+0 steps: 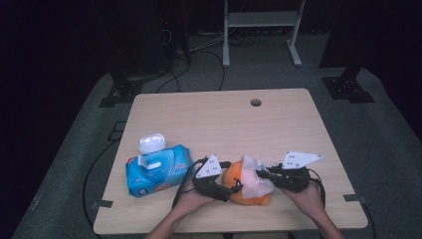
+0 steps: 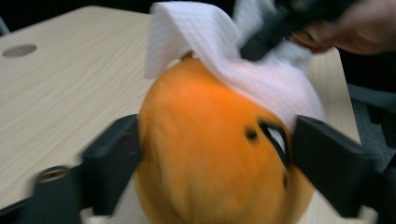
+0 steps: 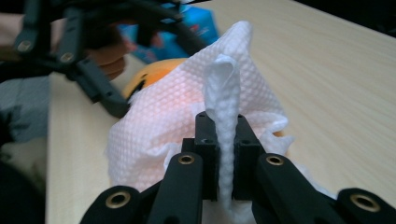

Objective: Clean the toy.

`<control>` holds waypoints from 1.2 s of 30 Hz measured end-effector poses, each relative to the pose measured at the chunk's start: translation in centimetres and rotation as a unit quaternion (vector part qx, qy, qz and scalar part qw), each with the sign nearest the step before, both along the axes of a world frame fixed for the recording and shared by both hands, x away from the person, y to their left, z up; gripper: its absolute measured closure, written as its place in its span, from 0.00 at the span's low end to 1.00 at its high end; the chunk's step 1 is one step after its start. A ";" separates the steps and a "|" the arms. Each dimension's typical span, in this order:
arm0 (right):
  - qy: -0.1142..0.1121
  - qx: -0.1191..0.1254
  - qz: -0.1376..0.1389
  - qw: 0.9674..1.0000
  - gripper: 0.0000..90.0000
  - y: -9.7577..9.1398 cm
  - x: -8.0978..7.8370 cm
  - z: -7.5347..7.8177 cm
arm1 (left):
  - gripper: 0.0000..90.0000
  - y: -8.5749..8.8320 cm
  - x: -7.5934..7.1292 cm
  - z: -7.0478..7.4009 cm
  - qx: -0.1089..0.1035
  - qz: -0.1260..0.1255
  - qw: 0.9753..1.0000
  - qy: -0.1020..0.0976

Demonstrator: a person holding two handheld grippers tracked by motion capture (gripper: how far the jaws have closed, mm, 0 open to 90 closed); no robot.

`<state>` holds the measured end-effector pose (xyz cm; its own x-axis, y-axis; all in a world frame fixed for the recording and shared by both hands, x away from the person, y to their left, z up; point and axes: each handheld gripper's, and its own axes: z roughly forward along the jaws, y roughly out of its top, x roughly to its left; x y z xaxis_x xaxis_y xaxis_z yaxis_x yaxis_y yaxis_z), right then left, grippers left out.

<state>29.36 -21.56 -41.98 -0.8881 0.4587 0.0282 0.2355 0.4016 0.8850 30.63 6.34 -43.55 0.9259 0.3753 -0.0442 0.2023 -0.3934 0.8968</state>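
Note:
An orange soft toy point(image 1: 234, 178) with a small black-and-white mark on its side point(image 2: 205, 154) sits near the table's front edge. A white wet wipe point(image 1: 257, 180) is draped over its top and right side point(image 2: 261, 79). My right gripper point(image 1: 260, 174) is shut on a bunched fold of the wipe point(image 3: 223, 93), which stands up between its jaws point(image 3: 223, 140). My left gripper point(image 2: 217, 161) stands wide with one jaw on each side of the toy; the toy fills the gap and does not look squeezed. In the high view the left gripper point(image 1: 234, 189) reaches the toy from the left.
A blue pack of wet wipes point(image 1: 158, 172) lies left of the left hand, its white lid point(image 1: 152, 143) flipped open. The wooden table point(image 1: 224, 124) has a round hole point(image 1: 256, 102) near its far edge. Dark stands and cables are on the floor beyond.

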 end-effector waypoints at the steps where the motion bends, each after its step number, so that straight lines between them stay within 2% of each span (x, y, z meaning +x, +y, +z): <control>1: -0.001 -0.002 0.009 1.000 0.93 0.2 -0.2 0.0 | 0.09 0.1 0.2 -0.1 -0.002 -0.008 1.000 0.016; 2: -0.005 -0.005 0.019 1.000 0.93 0.6 -0.6 0.2 | 0.12 0.1 0.2 -0.3 -0.002 -0.014 1.000 0.025; 4: -0.008 -0.007 0.033 0.999 0.93 1.1 -1.0 0.5 | 0.23 0.2 0.1 -0.4 -0.003 -0.017 1.000 0.024; 6: -0.015 0.002 0.035 0.999 0.93 1.6 -1.2 0.9 | 0.27 0.0 -0.2 -0.1 0.005 -0.026 1.000 0.005; 8: -0.028 0.011 0.033 0.999 0.93 2.1 -1.3 1.5 | 0.28 -0.6 -1.0 0.1 0.017 -0.038 0.999 -0.028; 9: -0.041 0.012 0.031 0.999 0.93 2.5 -1.2 1.8 | 0.28 -0.8 -1.3 0.2 0.022 -0.042 0.998 -0.042; 11: -0.045 0.001 0.030 0.999 0.93 2.8 -1.1 1.8 | 0.28 -0.8 -1.5 0.2 0.032 -0.044 0.997 -0.053; 17: -0.021 -0.003 0.004 1.000 0.93 0.6 -0.5 1.0 | 0.24 -0.2 -0.9 0.0 0.012 -0.051 0.998 -0.021; 21: -0.011 -0.024 -0.023 0.999 0.93 -1.1 -0.3 0.4 | 0.22 -0.1 -0.9 -0.1 0.011 -0.062 0.998 -0.017; 23: -0.003 -0.020 -0.031 0.999 0.93 -1.7 -0.1 0.4 | 0.23 -0.1 -0.9 -0.1 0.013 -0.059 0.998 -0.016; 25: -0.003 -0.015 -0.025 1.000 0.93 -1.5 -0.1 0.6 | 0.30 -0.2 -1.0 -0.1 0.024 -0.059 0.997 -0.034; 28: -0.001 -0.007 -0.013 1.000 0.93 -0.7 -0.1 0.8 | 0.32 -0.1 -0.9 -0.1 0.022 -0.060 0.997 -0.032; 30: 0.003 -0.013 -0.010 1.000 0.93 -0.4 0.1 0.6 | 0.28 0.1 -0.6 -0.1 0.020 -0.050 0.998 -0.011; 31: 0.012 -0.011 -0.007 1.000 0.93 -0.3 0.1 0.4 | 0.21 0.1 -0.4 0.0 0.019 -0.044 0.999 0.003; 33: 0.028 -0.010 0.010 1.000 0.93 -0.1 -0.1 0.3 | 0.14 0.1 0.0 0.0 0.015 -0.048 0.998 0.039; 34: 0.032 -0.005 0.025 0.999 0.93 0.0 -0.3 0.3 | 0.16 0.1 -0.1 0.0 0.020 -0.052 0.998 0.038; 36: 0.030 -0.003 0.036 0.999 0.93 0.2 -0.7 0.7 | 0.27 -0.1 -0.6 0.0 0.037 -0.058 0.998 0.000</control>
